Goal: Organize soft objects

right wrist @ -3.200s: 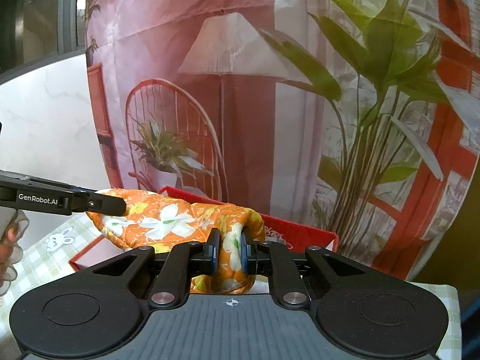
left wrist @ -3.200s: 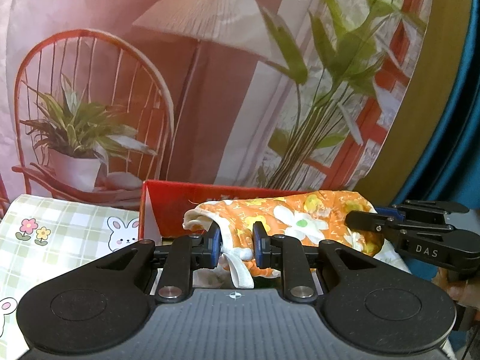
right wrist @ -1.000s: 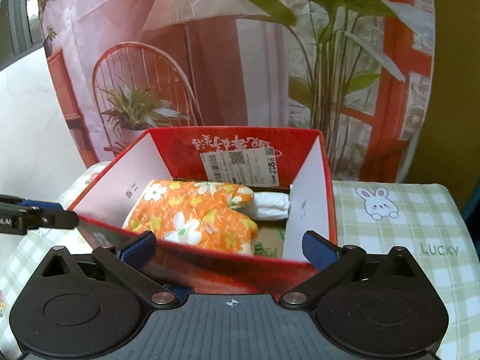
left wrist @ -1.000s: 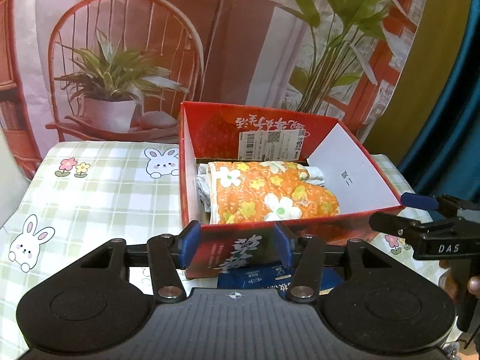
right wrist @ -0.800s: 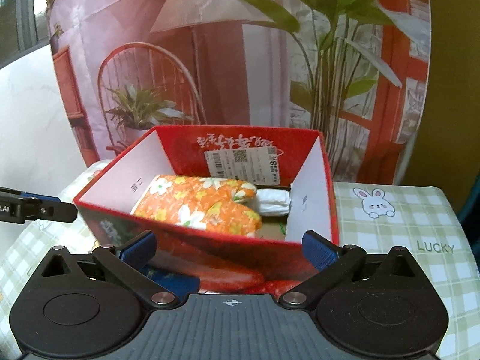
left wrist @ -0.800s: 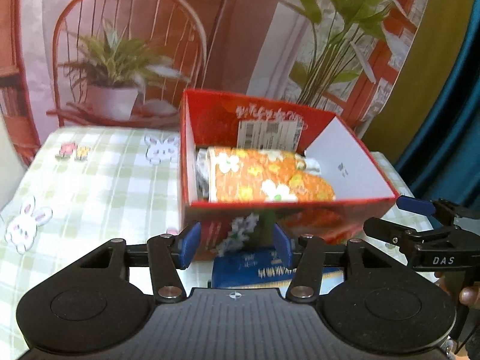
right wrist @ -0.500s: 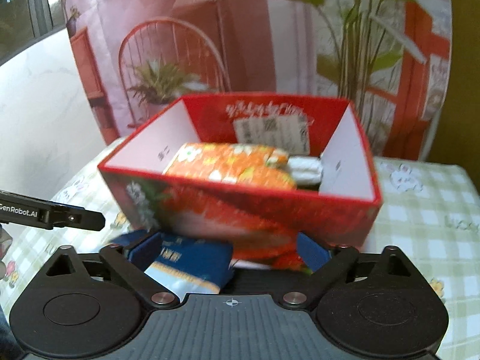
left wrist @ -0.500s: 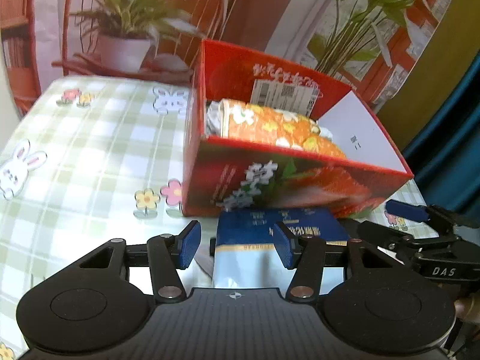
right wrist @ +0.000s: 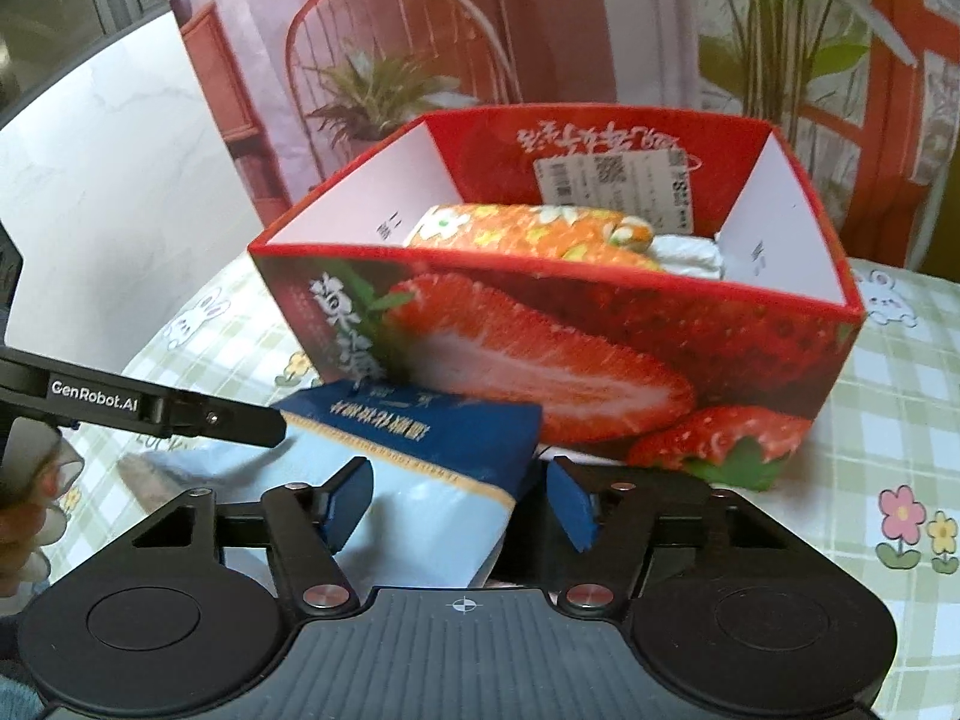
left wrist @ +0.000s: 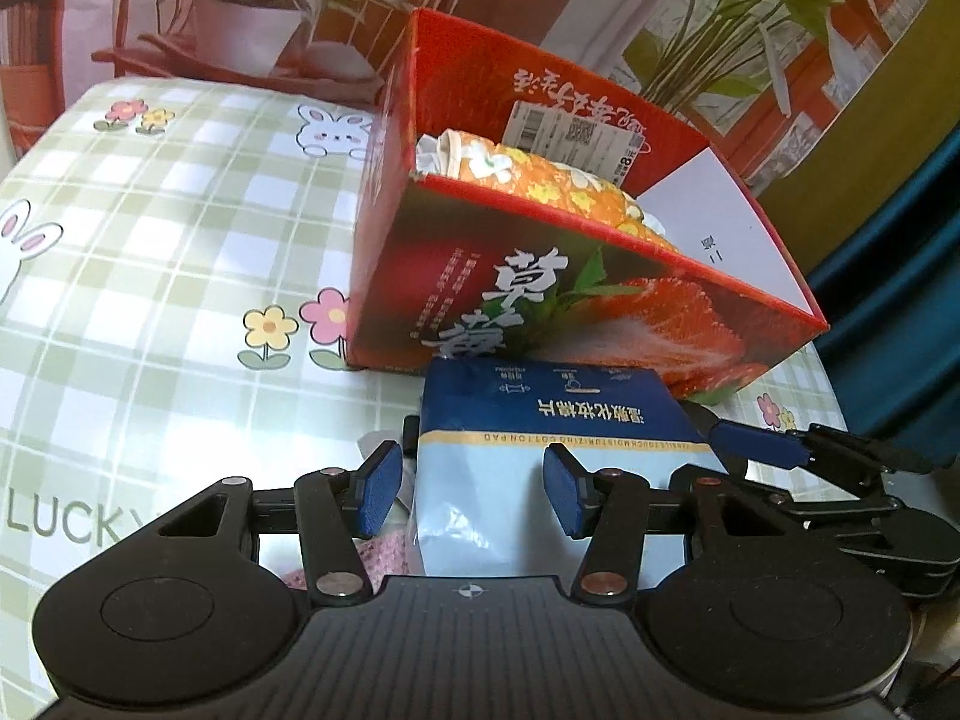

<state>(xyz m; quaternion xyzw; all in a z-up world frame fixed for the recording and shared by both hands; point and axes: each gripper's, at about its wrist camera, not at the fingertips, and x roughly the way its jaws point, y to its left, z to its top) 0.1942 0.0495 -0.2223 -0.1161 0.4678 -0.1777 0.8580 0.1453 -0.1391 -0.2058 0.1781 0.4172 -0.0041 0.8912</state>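
Note:
A blue and pale-blue pack of cotton pads lies on the tablecloth just in front of the red strawberry box. My left gripper hovers over the pack's left part, jaws partly apart and not pressing on it. My right gripper comes at the pack from the other side. Its jaws are closing with the pack's corner between them, and the right pad stands off the pack. In the box lie a folded orange floral cloth and a white cloth.
A green checked tablecloth with rabbits and flowers covers the table. Something pink and knitted shows under my left gripper. A printed backdrop hangs behind the box. A hand holds the left tool.
The orange cloth, held by both grippers at first, now lies in the box. Both grippers sank from above the box to the blue pack before it. The right jaws narrowed.

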